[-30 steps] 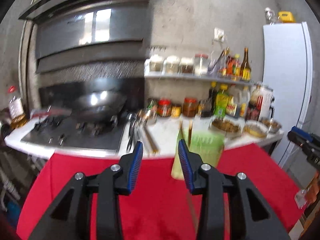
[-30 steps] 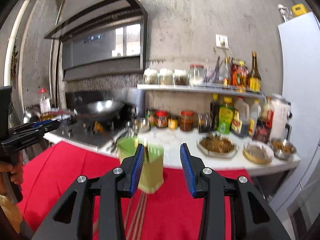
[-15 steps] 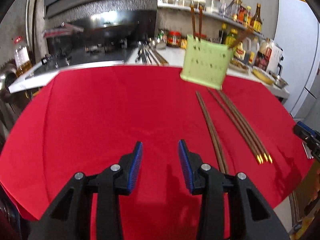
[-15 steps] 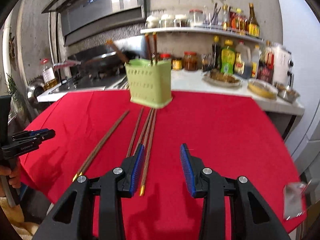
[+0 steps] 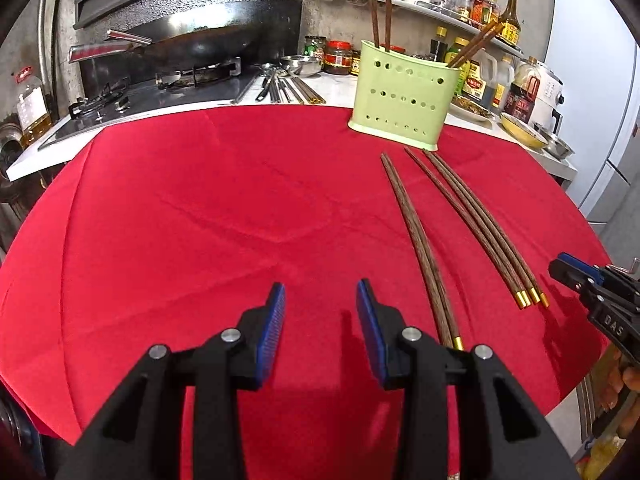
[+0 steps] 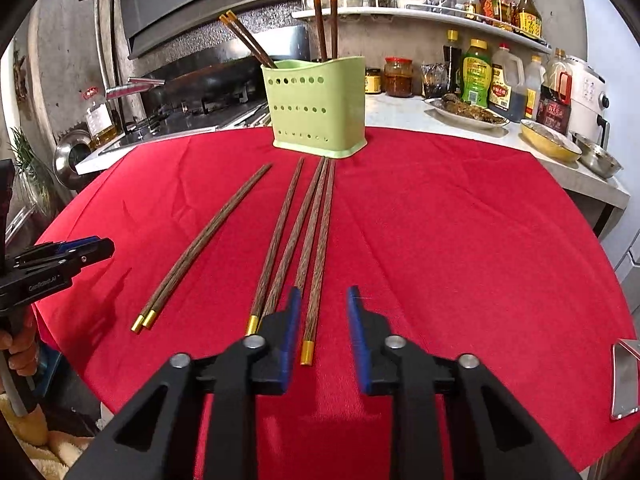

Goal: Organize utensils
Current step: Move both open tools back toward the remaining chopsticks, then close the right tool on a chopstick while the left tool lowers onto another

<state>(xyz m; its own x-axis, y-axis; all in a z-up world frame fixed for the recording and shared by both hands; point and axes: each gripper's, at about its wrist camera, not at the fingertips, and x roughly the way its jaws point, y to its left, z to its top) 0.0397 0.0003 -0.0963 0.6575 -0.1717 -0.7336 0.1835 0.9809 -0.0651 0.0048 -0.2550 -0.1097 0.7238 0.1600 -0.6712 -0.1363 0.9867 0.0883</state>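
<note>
A green perforated utensil holder [image 5: 402,96] [image 6: 319,106] stands at the far side of a red cloth [image 5: 200,220] [image 6: 460,240], with several dark chopsticks upright in it. A pair of loose wooden chopsticks [image 5: 416,236] [image 6: 204,240] lies flat on the cloth, and a bundle of more chopsticks [image 5: 476,224] [image 6: 304,236] lies beside it. My left gripper [image 5: 320,300] is open and empty, left of the pair. My right gripper [image 6: 321,300] is open and empty, just above the gold-tipped near ends of the bundle.
Behind the cloth a white counter [image 6: 500,136] carries sauce bottles, jars, dishes of food and metal bowls. A wok [image 5: 200,44] sits on the stove at the left. Metal utensils [image 5: 280,86] lie on the counter. A white fridge [image 5: 592,92] stands at the right.
Both grippers have tilted down and lowered toward the cloth; the view went from the back wall to the chopsticks. The right gripper has closed in over the bundle's near ends.
</note>
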